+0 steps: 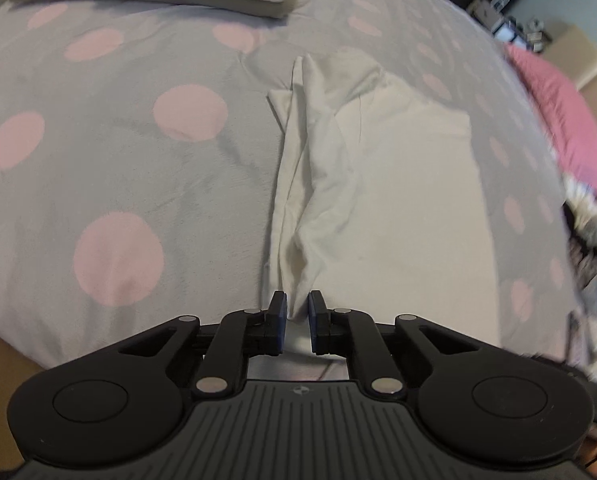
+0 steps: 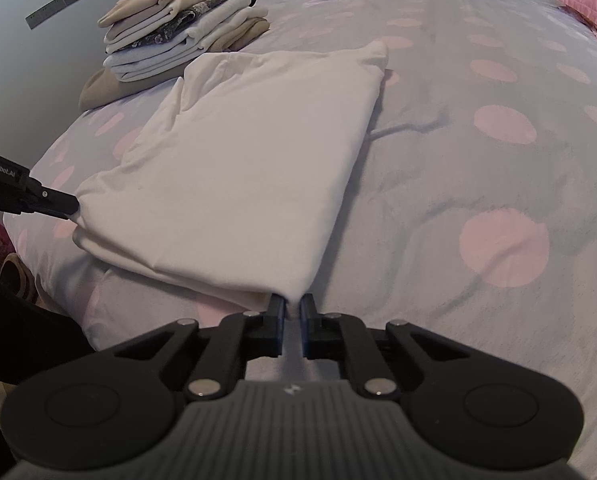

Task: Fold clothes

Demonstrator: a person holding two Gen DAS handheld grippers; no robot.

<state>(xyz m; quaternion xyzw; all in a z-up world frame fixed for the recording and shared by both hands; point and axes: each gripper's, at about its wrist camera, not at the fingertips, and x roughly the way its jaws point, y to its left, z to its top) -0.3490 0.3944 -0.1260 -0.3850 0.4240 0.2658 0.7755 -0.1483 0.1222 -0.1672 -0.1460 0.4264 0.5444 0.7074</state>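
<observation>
With the left gripper and right gripper each pinched narrowly on a near corner of the white garment, keep both corners level and the near edge taut, then carry them together toward the far edge. The garment lies partly folded on the bed. Its long axis runs away from the grippers toward the stack of folded clothes.
</observation>
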